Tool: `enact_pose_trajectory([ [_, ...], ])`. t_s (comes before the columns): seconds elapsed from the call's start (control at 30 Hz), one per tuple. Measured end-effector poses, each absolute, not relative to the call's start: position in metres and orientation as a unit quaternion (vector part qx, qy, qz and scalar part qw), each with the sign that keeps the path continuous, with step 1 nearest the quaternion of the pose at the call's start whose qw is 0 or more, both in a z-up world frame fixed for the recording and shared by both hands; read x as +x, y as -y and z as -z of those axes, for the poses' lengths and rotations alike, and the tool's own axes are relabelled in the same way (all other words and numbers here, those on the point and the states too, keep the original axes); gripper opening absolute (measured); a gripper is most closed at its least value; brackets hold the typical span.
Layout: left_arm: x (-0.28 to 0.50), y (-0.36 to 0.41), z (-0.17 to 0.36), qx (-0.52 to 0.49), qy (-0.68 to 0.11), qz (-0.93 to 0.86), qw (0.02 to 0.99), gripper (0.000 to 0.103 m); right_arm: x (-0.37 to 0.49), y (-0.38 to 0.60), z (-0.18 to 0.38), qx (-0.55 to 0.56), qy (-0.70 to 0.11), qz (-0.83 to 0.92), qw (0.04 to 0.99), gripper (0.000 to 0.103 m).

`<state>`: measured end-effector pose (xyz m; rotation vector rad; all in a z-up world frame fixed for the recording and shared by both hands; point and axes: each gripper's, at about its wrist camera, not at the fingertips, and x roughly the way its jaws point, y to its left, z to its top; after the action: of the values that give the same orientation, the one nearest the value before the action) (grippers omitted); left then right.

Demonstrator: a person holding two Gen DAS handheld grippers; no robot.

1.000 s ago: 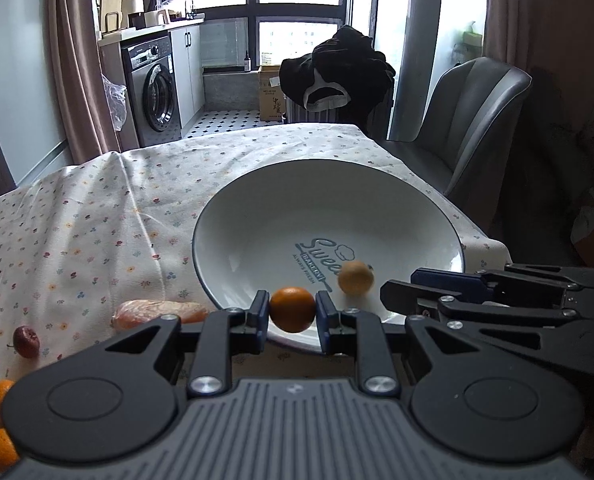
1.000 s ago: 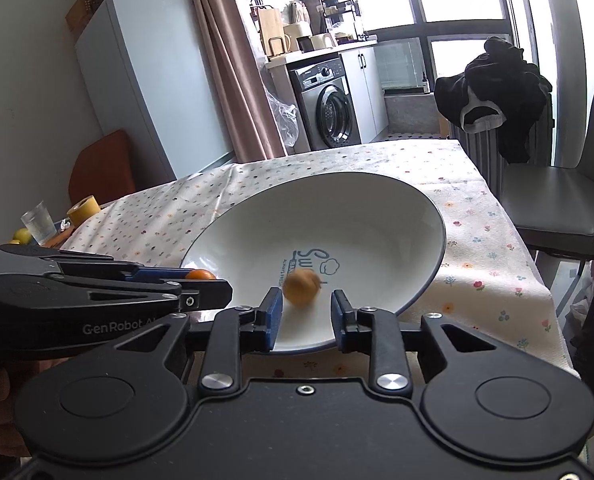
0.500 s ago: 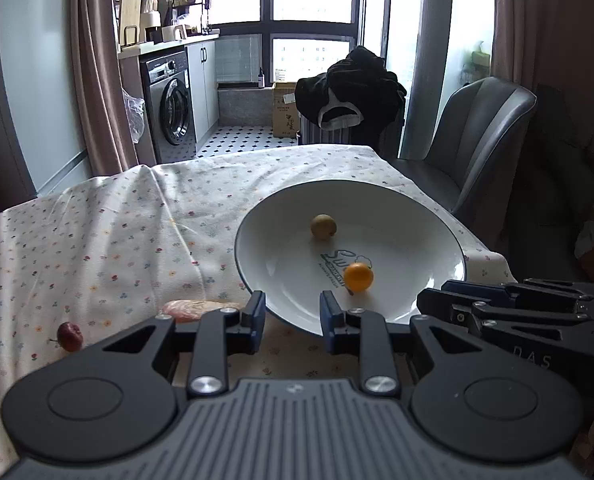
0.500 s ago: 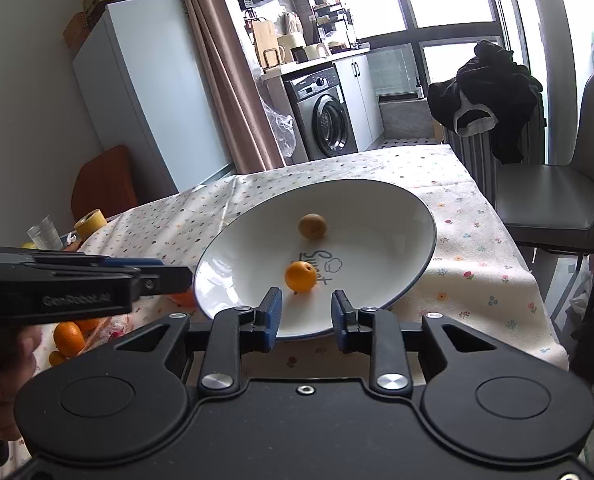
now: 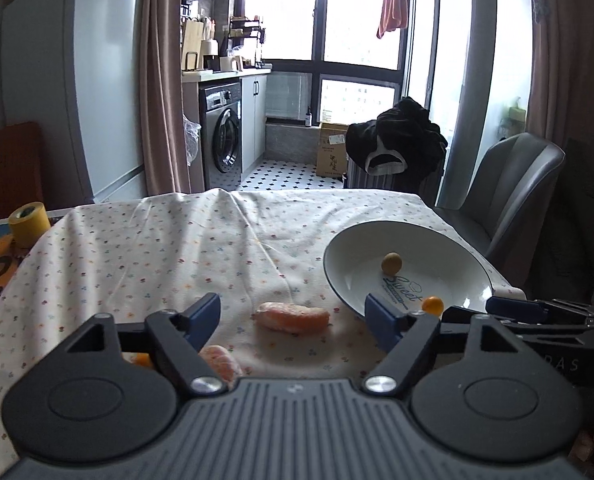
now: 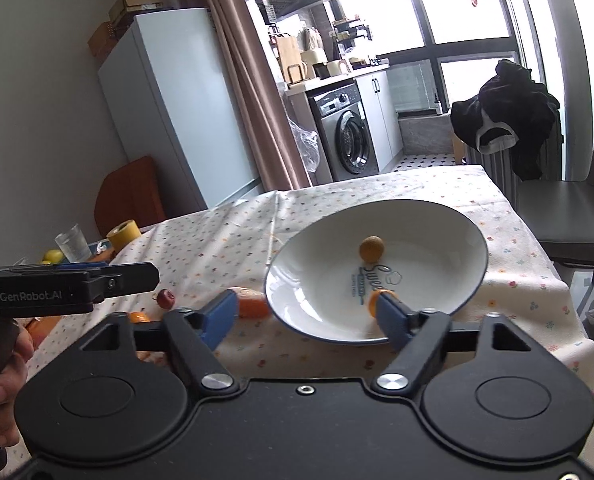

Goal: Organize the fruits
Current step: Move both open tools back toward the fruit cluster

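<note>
Left wrist view: peeled segment dead ahead, plate off to the right.

Both of my grippers are spread wide and empty. My left gripper frames the peeled citrus segment, lying on the surface with its long axis left to right, across my fingers; a second segment sits nearer, by the left finger. My right gripper is nearer the white plate, which holds a brown round fruit and a small orange. A red cherry-like fruit waits left of the plate.
</note>
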<state>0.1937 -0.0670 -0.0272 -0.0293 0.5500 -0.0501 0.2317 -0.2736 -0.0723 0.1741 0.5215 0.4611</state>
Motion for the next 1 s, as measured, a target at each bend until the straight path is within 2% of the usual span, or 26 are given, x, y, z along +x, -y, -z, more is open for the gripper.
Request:
enact_pose_trajectory([
  [0.03, 0.190, 0.063, 0.026, -0.017, -0.267, 0.022, 0.963, 0.082, 0.229, 0.272, 0.070, 0.085, -0.250, -0.229, 0.937, 0.094],
  [0.13, 0.179, 0.050, 0.024, -0.031, -0.261, 0.012, 0.965, 0.084, 0.221, 0.266, 0.067, 0.084, -0.234, -0.237, 0.939, 0.103],
  [1.0, 0.110, -0.016, 0.032, -0.086, -0.240, -0.037, 0.966, 0.093, 0.196, 0.222, 0.062, 0.057, -0.249, -0.272, 0.928, 0.103],
])
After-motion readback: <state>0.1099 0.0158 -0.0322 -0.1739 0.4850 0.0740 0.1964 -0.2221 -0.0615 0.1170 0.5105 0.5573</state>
